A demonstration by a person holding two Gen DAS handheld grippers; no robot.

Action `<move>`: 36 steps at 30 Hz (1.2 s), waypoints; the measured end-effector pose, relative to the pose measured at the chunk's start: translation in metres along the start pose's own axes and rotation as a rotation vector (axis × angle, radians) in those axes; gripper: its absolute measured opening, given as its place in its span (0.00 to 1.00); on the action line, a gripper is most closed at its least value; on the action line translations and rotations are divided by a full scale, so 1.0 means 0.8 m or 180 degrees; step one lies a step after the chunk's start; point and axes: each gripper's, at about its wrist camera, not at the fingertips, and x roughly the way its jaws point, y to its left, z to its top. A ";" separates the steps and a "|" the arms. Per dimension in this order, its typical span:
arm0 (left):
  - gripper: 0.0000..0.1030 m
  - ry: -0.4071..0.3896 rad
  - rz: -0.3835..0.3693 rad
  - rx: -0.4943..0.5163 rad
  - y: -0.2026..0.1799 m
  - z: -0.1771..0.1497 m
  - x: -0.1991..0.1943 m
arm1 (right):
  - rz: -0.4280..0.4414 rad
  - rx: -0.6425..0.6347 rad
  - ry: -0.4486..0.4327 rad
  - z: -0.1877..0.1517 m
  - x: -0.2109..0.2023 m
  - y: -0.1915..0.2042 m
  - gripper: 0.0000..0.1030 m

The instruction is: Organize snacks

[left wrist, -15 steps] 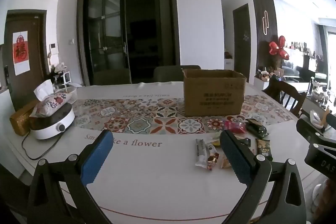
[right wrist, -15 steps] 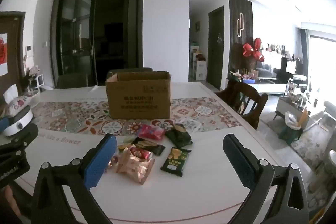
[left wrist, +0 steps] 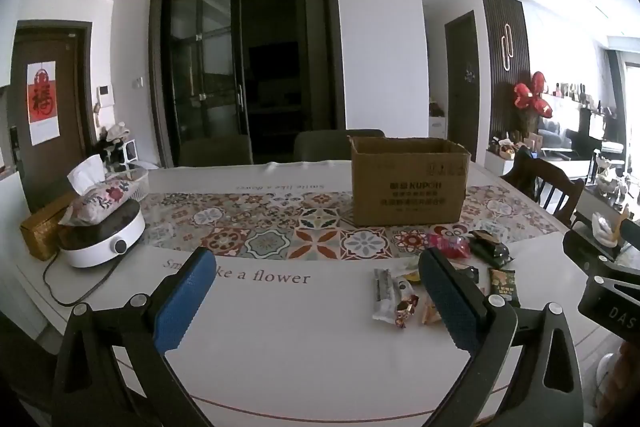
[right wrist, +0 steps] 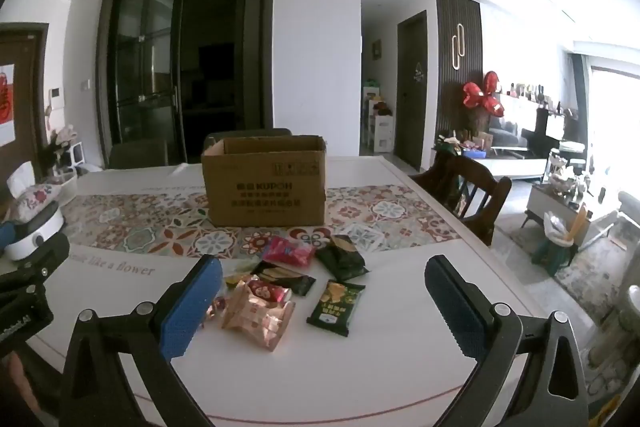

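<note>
I hold left tongs (left wrist: 316, 291) spread, empty | right tongs (right wrist: 324, 295) spread, empty | snacks (right wrist: 296, 283) just ahead | box (right wrist: 266, 183) beyond

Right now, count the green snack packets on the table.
2 clearly green: one dark green packet near the cardboard box, one green packet nearer the camera. Others may hide in the pile.

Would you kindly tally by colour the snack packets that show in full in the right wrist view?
Green packets: 2
Pink packet: 1
Black packet: 1
Red packet: 1
Rose-gold packet: 1
Total: 6. Smaller pieces, partly hidden at the pile's left edge, are not counted.
</note>
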 end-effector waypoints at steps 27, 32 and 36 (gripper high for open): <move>1.00 -0.0015 -0.0003 -0.0003 -0.002 -0.002 -0.001 | 0.0002 0.0003 0.0002 0.000 -0.001 -0.002 1.00; 1.00 -0.0016 0.0000 -0.0003 -0.002 -0.002 -0.002 | 0.0000 0.0003 0.0001 0.001 -0.002 -0.002 1.00; 1.00 -0.0017 -0.0001 -0.0005 -0.001 -0.002 -0.001 | -0.0001 0.0002 0.0003 0.000 -0.002 -0.002 1.00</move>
